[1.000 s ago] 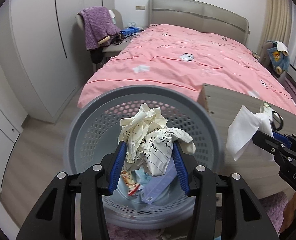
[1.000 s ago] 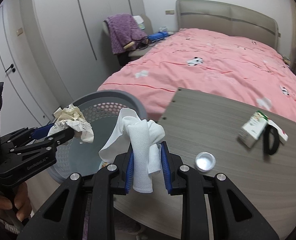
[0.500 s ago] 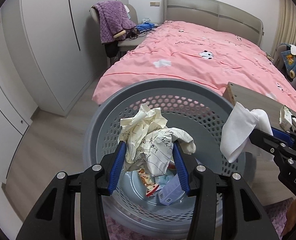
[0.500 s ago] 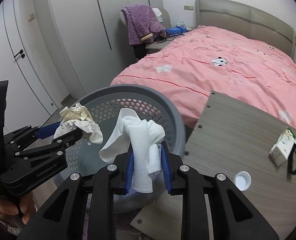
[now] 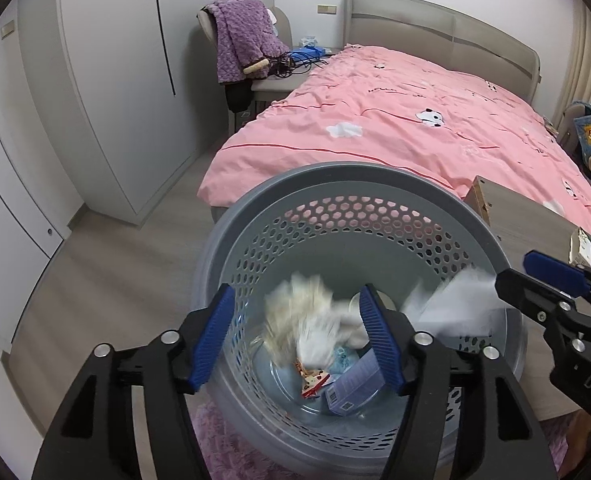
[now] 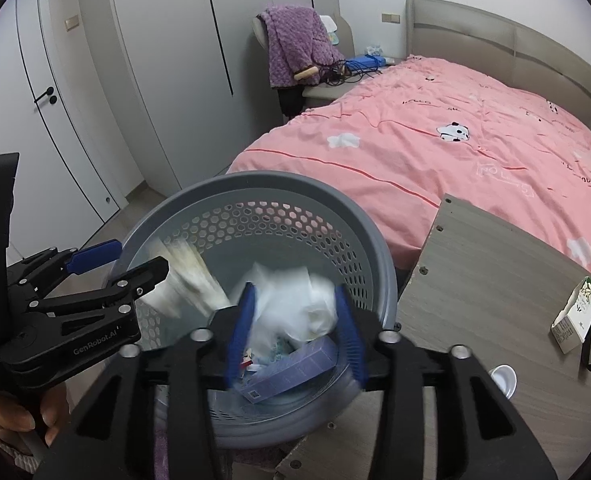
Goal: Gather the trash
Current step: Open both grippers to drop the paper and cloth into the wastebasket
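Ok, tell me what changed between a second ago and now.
Both jaws have just been opening: the left gripper let go its crumpled written paper, the right gripper its white tissue. Both drop, blurred, into the grey perforated plastic basket. The basket's older litter stays.

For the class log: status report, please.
Both tools, left and right, just opened. Crumpled paper and white tissue dropping into basket. Nothing blocking.
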The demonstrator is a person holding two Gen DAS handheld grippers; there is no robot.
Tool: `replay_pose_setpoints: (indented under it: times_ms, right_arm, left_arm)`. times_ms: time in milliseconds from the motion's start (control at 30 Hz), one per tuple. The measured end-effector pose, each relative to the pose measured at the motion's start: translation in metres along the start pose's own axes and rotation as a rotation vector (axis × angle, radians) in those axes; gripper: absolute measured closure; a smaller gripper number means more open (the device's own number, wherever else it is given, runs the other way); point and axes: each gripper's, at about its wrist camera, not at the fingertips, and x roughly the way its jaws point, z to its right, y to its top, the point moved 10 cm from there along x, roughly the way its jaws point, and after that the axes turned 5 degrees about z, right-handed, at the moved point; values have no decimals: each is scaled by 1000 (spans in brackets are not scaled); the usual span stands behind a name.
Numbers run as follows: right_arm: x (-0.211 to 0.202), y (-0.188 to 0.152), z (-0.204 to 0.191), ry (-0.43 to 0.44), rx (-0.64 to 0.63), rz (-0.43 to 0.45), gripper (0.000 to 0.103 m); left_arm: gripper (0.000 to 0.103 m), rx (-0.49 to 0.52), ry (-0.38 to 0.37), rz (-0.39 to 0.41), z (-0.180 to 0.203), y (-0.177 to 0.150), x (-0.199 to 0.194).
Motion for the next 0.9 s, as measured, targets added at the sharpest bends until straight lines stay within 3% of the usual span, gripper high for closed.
replay_pose_setpoints:
  times_ms: [533,900]
  right_arm:
    - [-8,-2,7,-10,29,13,53]
    - [-29,-6,27,-46,63,39,52]
  left_arm:
    - [38,5,27,9,-3,-3,-10]
    - [38,30,6,21,14,-4,-22]
